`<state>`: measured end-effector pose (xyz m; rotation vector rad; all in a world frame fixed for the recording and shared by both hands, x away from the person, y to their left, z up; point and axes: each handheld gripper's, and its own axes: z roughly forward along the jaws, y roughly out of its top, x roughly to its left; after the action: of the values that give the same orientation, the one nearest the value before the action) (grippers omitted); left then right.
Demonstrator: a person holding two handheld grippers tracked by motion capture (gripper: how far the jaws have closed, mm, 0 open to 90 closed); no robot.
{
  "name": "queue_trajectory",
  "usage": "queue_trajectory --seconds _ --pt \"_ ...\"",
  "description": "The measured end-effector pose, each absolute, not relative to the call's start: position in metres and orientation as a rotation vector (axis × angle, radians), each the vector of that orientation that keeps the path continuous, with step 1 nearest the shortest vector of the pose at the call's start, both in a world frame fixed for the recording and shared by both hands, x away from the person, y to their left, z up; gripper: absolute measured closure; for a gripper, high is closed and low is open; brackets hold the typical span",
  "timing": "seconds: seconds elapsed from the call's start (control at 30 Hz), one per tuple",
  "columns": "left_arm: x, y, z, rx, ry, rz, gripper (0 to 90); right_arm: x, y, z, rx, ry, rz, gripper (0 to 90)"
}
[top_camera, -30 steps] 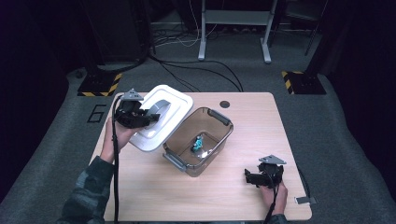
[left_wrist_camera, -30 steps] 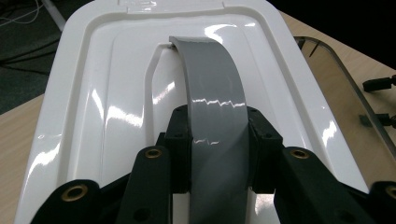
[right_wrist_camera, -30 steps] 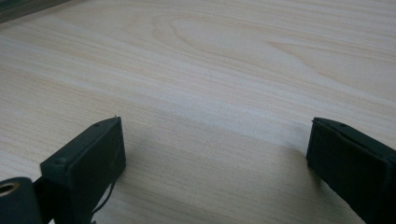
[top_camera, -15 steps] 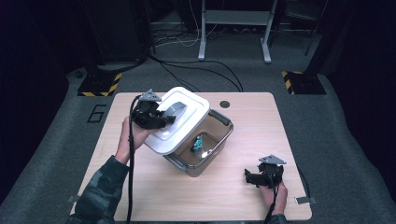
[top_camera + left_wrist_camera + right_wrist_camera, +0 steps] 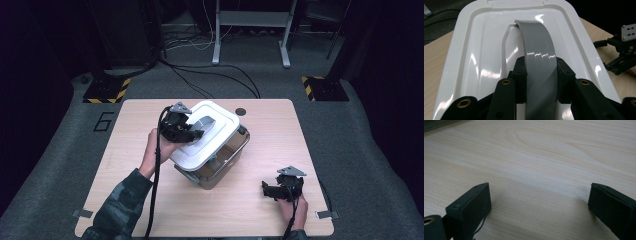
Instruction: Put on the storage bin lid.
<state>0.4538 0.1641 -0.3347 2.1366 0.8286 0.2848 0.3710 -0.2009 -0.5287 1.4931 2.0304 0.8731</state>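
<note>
A white lid with a grey handle hangs over a clear plastic box in the middle of the table, covering most of it. My left gripper is shut on the lid's grey handle, which sits clamped between the two black jaws in the left gripper view. My right gripper rests low on the table near the front right, jaws wide apart with only bare wood between them. It also appears at the right edge of the left gripper view.
The wooden table has a small dark round hole at its back edge. Cables trail from both grippers toward the front. Grey carpet, black cables and stand feet with yellow-black tape lie beyond the table.
My left gripper has carried the white lid rightward from the table's left part to over the clear box, which now hides the box's contents. The right gripper has stayed still.
</note>
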Motion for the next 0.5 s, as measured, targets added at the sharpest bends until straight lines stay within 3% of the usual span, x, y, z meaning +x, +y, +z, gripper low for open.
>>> queue_trajectory --seconds 0.5 --pt "0.455 0.135 -0.362 2.187 0.841 0.233 66.6 0.371 -0.201 -0.529 1.491 2.032 0.874 3.7"
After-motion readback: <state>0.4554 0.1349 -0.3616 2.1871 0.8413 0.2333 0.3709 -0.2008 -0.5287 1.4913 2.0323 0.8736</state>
